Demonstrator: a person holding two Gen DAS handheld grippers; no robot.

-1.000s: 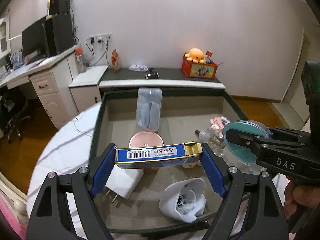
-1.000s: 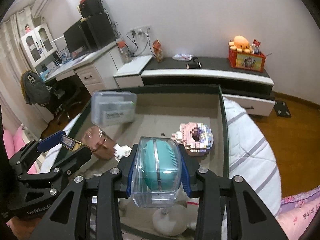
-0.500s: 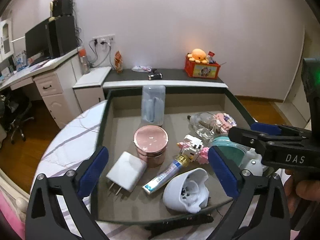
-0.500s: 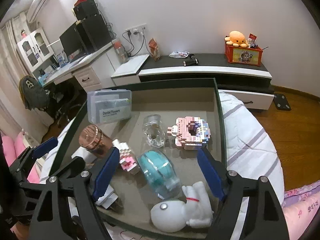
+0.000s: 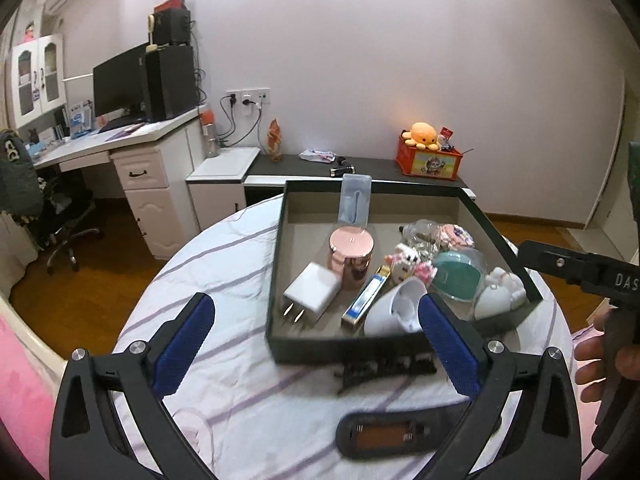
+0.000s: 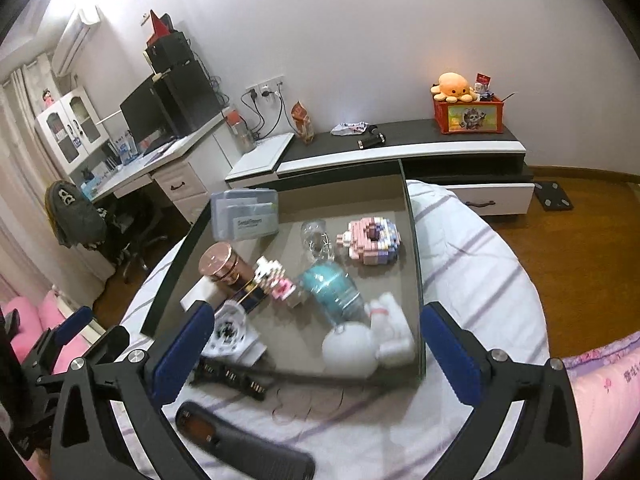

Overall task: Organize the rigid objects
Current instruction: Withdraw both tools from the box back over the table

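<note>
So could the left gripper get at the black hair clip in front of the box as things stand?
Probably yes: the left gripper is open and empty, and the hair clip lies uncovered on the cloth just outside the box, roughly between the fingers.

Domestic bedroom or living room in a home; indicators: white desk carrying a monitor and speakers, with an office chair beside it; glass-door cabinet at the far left; wall air conditioner; low black-and-white TV cabinet holding a red box topped by an orange plush octopus; wood floor; round bench under a striped white cloth; pink bedding at the edge.
</note>
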